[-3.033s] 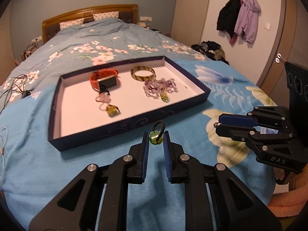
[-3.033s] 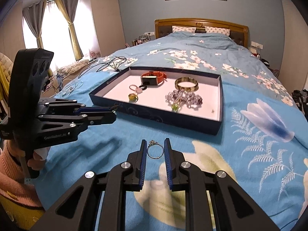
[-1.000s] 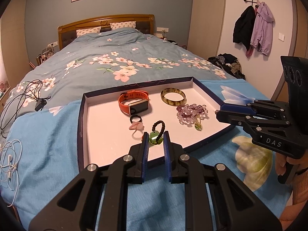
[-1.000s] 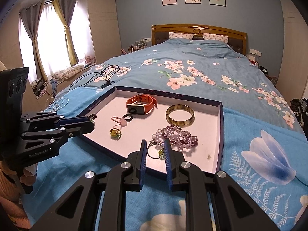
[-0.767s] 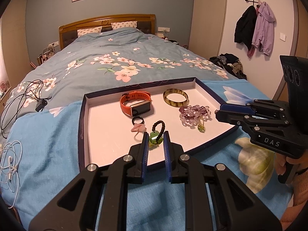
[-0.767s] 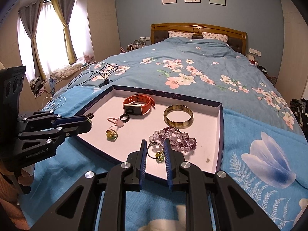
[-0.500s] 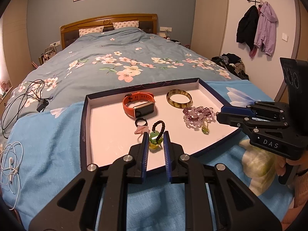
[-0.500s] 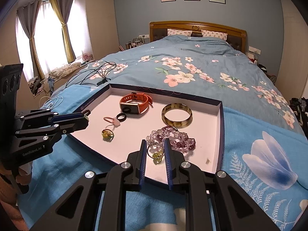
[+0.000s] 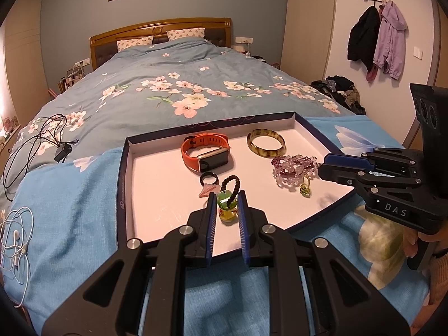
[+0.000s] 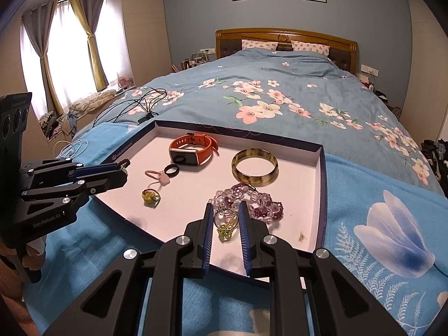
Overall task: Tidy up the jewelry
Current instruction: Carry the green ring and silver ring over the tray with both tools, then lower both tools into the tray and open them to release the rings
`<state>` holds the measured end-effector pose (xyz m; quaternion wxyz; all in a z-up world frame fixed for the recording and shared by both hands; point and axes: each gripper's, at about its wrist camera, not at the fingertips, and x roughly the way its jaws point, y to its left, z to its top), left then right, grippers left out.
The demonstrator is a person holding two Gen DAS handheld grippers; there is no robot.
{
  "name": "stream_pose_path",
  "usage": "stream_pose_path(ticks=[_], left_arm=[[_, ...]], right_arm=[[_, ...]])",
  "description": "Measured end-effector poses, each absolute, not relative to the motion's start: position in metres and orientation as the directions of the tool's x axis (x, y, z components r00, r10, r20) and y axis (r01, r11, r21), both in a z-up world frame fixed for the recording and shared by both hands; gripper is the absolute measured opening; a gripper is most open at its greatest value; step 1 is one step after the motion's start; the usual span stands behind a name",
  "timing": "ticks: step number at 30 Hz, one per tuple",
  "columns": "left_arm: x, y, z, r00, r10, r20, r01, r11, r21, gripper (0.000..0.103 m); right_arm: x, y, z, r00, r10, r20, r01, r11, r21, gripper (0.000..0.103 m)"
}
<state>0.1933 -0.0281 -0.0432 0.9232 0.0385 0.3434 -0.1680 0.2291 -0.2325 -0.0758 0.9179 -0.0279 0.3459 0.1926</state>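
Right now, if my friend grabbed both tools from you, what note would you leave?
Left tool: shut on the green pendant with the black bead loop, held over the tray.
Right tool: shut on the thin silver ring, over the tray's near edge.
Already in the tray: orange watch, bangle, purple bead bracelet, black ring.
Left: set both pieces down inside and let go.

Warm indoor light fills the bedroom as daylight blows out the curtained window (image 10: 60,56); fisheye distortion bends walls and darkens corners, while soft shadows fall across the sharply focused bed (image 10: 280,92).
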Motion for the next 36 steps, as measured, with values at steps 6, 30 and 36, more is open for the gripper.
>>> stream_pose_path(ticks=[6,30,36], left_arm=[[0.1949,-0.0267,-0.0439,0.708,-0.282,-0.648,0.336,0.941,-0.042,0.015],[0.1976,-0.0255,-0.0447,0.706,-0.276,-0.652,0.331,0.943,-0.040,0.015],[0.2031,-0.0211,-0.0500,0.703,-0.266,-0.659,0.323,0.946,-0.037,0.015]], right_arm=[[0.2298,-0.2325,-0.0760,0.687,0.334,-0.646,-0.372,0.924,0.082,0.016],[0.2324,-0.2321,-0.0773,0.685,0.332,-0.648,-0.371,0.925,0.081,0.016],[0.2351,-0.2337,-0.0812,0.678,0.329,-0.657,-0.371,0.925,0.080,0.016]])
